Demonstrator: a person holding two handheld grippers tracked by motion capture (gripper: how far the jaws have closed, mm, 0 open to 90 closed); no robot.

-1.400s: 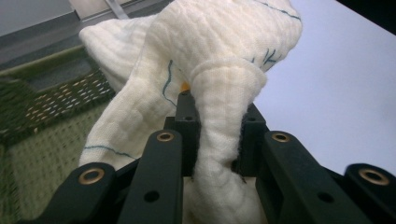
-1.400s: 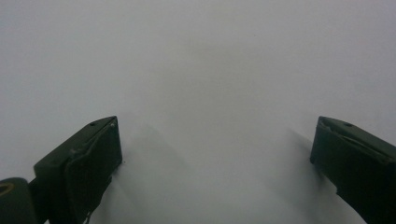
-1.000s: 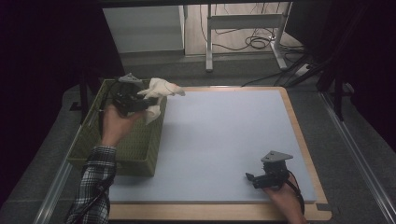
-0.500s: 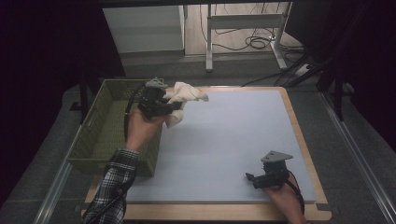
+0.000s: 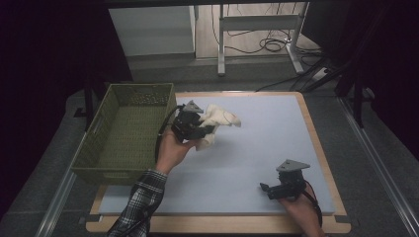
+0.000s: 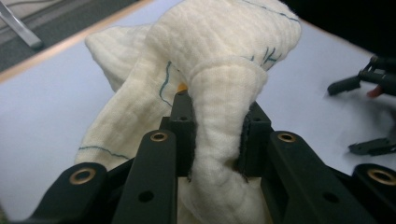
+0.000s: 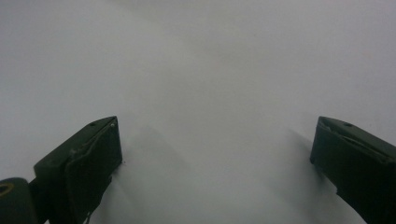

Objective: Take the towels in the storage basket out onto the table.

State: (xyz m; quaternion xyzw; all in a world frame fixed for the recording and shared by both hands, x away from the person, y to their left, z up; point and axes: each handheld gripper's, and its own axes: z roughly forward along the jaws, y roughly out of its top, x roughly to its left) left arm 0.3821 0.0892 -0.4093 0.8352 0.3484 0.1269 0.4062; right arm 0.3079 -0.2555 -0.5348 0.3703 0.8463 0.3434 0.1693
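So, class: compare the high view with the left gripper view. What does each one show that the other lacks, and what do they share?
The high view alone gives the green basket, the person's left hand and the checked sleeve. The left gripper view alone gives the thin blue lines on the cloth and the pads pressing a fold of it. Both show the cream cloth, the left gripper shut on it, the pale table mat and the right gripper.

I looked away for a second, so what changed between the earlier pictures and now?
The left claw, clamped on the cream cloth, carried it out of the green basket over the blue mat, its jaws easing slightly. The right claw stayed open, resting on the mat.
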